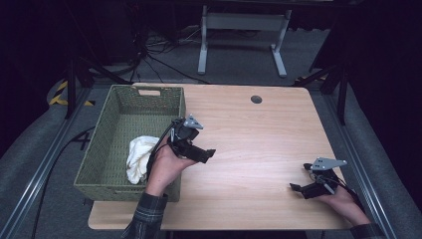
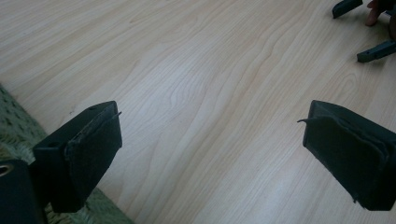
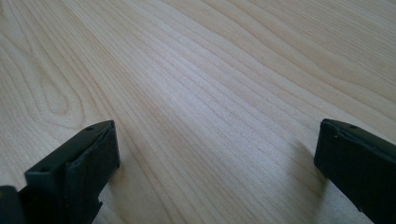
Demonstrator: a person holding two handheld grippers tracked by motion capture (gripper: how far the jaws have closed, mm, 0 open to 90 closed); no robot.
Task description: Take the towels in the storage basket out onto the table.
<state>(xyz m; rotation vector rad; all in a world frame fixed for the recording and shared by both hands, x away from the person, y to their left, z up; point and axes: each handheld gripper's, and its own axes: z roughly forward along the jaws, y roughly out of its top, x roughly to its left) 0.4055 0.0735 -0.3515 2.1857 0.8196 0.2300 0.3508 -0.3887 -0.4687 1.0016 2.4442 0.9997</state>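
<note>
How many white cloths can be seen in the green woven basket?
1. One crumpled white cloth lies in the near right corner of the green woven basket, beside the left hand-held gripper. Others may hide behind the near wall.

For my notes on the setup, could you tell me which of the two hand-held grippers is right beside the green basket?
The left hand-held gripper: it is by the woven green basket holding the white cloth. The right hand-held gripper sits far across the table.
</note>
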